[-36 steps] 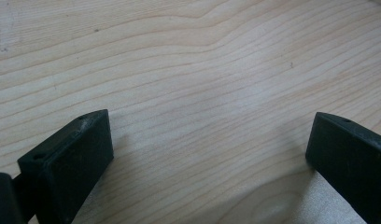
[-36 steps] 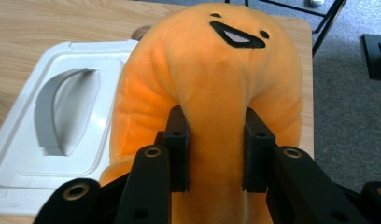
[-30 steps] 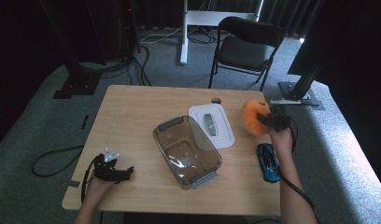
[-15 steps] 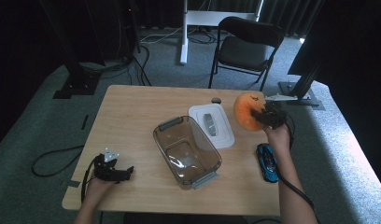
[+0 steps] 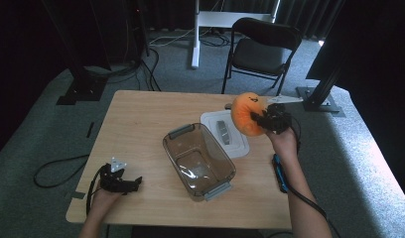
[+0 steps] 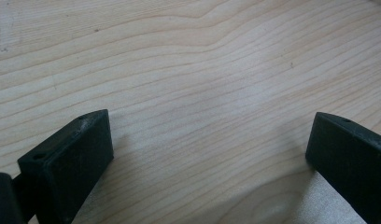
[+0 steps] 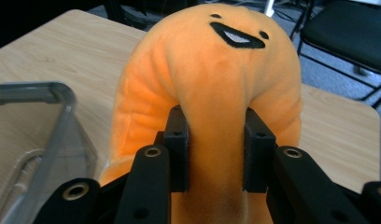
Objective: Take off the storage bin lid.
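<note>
Orange plush toy (image 5: pixel 247 113) pinched in right gripper (image 5: pixel 266 120), jaws squeezing a fold, lifted over white lid (image 5: pixel 236 147) beside clear bin (image 5: pixel 198 161). Pickup done; placing in bin likely left. Left gripper (image 5: pixel 122 182) resting on table (image 5: pixel 141 119), jaws wide, holding nothing.

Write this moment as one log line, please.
right gripper: shut on orange plush toy | toy: above lid | left gripper: open, resting

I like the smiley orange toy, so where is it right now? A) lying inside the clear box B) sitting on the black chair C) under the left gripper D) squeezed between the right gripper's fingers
D: the right gripper has its fingers pinching a fold of the orange plush toy, held above the table beside the clear box.
</note>
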Available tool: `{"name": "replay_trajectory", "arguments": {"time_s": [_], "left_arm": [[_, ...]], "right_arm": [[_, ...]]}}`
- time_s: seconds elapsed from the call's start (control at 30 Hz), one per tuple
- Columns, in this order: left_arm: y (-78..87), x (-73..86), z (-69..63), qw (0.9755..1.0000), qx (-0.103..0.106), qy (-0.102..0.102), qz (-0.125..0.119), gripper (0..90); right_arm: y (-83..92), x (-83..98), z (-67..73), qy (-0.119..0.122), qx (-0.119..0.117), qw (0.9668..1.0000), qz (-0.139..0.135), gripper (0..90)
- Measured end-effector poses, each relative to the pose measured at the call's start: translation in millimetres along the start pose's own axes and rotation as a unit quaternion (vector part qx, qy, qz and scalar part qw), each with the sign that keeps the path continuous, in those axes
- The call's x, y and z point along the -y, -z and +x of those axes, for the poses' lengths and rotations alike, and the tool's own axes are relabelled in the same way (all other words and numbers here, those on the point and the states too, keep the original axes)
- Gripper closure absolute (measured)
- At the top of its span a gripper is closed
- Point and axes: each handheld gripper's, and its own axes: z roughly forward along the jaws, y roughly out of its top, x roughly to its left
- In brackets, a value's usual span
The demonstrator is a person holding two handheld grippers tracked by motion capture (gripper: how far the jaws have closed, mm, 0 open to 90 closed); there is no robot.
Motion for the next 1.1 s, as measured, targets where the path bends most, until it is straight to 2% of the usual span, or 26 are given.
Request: {"name": "replay_trajectory", "arguments": {"time_s": [0.17, 0.2, 0.23, 0.33, 0.37, 0.4, 0.7, 1.1], "left_arm": [[-0.1, 0.0, -0.1, 1.0000, 0.000, 0.001, -0.001, 1.2], [-0.1, 0.0, -0.1, 1.0000, 0.000, 0.001, -0.001, 1.1], [-0.1, 0.0, -0.1, 1.0000, 0.000, 0.001, -0.001, 1.2], [-0.1, 0.0, -0.1, 1.0000, 0.000, 0.001, -0.001, 1.2], [-0.1, 0.0, -0.1, 1.0000, 0.000, 0.001, -0.001, 1.2], [-0.1, 0.0, -0.1, 1.0000, 0.000, 0.001, -0.001, 1.2], [-0.1, 0.0, -0.1, 1.0000, 0.000, 0.001, -0.001, 1.2], [-0.1, 0.0, -0.1, 1.0000, 0.000, 0.001, -0.001, 1.2]], "right_arm": [[-0.8, -8.8, 18.4, 0.014, -0.019, 0.9997, -0.007, 68.9], [-0.8, -8.8, 18.4, 0.014, -0.019, 0.9997, -0.007, 68.9], [-1.3, -12.2, 26.5, 0.022, -0.030, 0.9993, -0.009, 68.9], [-1.2, -16.5, 39.1, 0.032, -0.045, 0.9984, -0.013, 68.9], [-1.2, -16.5, 39.1, 0.032, -0.045, 0.9984, -0.013, 68.9], [-0.6, -18.6, 46.1, 0.040, -0.053, 0.9976, -0.016, 68.9], [-1.2, -24.3, 75.5, 0.069, -0.096, 0.9928, -0.022, 68.7], [-17.4, -27.8, 117.1, 0.101, -0.152, 0.9832, -0.008, 68.6]]}}
